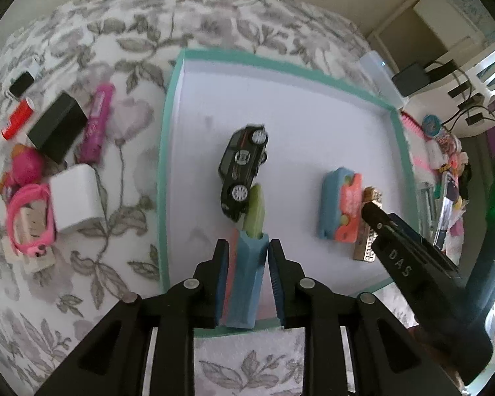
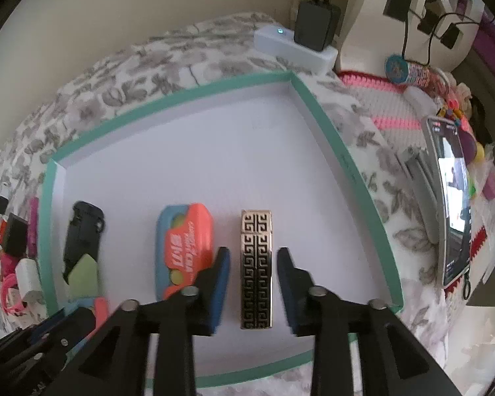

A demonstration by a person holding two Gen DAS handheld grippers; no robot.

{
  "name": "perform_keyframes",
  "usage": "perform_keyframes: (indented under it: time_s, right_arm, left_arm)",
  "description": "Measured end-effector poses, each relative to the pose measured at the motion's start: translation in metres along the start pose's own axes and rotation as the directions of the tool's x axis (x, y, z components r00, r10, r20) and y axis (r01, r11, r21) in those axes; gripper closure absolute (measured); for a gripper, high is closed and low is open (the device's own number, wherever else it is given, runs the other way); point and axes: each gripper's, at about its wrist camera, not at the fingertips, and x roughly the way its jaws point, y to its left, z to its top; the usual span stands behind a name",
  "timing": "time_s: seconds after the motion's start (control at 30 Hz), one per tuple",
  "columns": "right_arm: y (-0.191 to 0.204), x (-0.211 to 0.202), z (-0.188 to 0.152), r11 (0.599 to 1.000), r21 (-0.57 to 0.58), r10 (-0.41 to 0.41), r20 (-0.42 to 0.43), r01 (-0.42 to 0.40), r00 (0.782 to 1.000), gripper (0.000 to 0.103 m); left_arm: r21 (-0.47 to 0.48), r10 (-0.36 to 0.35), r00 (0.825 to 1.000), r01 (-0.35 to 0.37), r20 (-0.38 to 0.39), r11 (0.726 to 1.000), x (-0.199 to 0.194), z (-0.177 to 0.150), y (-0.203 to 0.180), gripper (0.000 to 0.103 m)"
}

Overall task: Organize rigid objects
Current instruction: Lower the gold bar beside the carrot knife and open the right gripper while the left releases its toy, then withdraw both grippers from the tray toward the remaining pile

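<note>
A white tray with a teal rim (image 1: 163, 151) (image 2: 330, 138) lies on a floral cloth. In it are a black toy car (image 1: 244, 165) (image 2: 82, 231), a blue-and-coral case (image 1: 340, 204) (image 2: 184, 247) and a gold-and-black patterned bar (image 2: 256, 270) (image 1: 366, 247). My right gripper (image 2: 253, 250) is open, its pads clear of the bar on both sides. My left gripper (image 1: 248, 242) straddles a blue-and-coral stick with a green tip (image 1: 247, 283) near the tray's front rim. Its left pad is against the stick and a thin gap shows at the right pad. The green tip (image 2: 82, 274) nearly touches the car.
Left of the tray lie a black box (image 1: 57, 127), a pink tube (image 1: 95, 125), a white block (image 1: 77, 198), a red tube (image 1: 18, 118) and a pink band (image 1: 29, 221). To the right are a phone (image 2: 452, 198), a power strip (image 2: 293, 48) with cables, and crochet clutter.
</note>
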Motion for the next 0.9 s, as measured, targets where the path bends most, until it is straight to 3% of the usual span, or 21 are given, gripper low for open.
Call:
perform_keyframes:
  time_s: [0.27, 0.43, 0.53, 0.73, 0.9]
  right_arm:
    - [0.01, -0.019, 0.005, 0.999, -0.03, 0.027, 0.089, -0.024, 0.996, 0.064]
    - [0.021, -0.02, 0.005, 0.997, -0.074, 0.043, 0.106, -0.035, 0.993, 0.064]
    - [0.03, -0.017, 0.003, 0.993, -0.11, 0.04, 0.097, -0.029, 0.994, 0.049]
    - [0.039, -0.016, -0.001, 0.988, -0.153, 0.047, 0.104, -0.031, 0.994, 0.034]
    - [0.046, -0.015, -0.004, 0.982, -0.185, 0.058, 0.104, -0.038, 0.993, 0.019]
  left_arm:
    - [-0.006, 0.072, 0.989, -0.072, 0.127, 0.997, -0.037, 0.009, 0.008, 0.07]
    - [-0.073, 0.164, 0.971, -0.153, 0.173, 0.985, -0.047, 0.014, 0.026, 0.054]
    - [-0.13, 0.209, 0.961, -0.187, 0.183, 0.974, -0.049, 0.013, 0.04, 0.04]
    - [-0.208, 0.283, 0.937, -0.24, 0.207, 0.948, -0.049, 0.013, 0.06, 0.021]
    - [-0.251, 0.319, 0.924, -0.263, 0.214, 0.932, -0.052, 0.012, 0.076, 0.017]
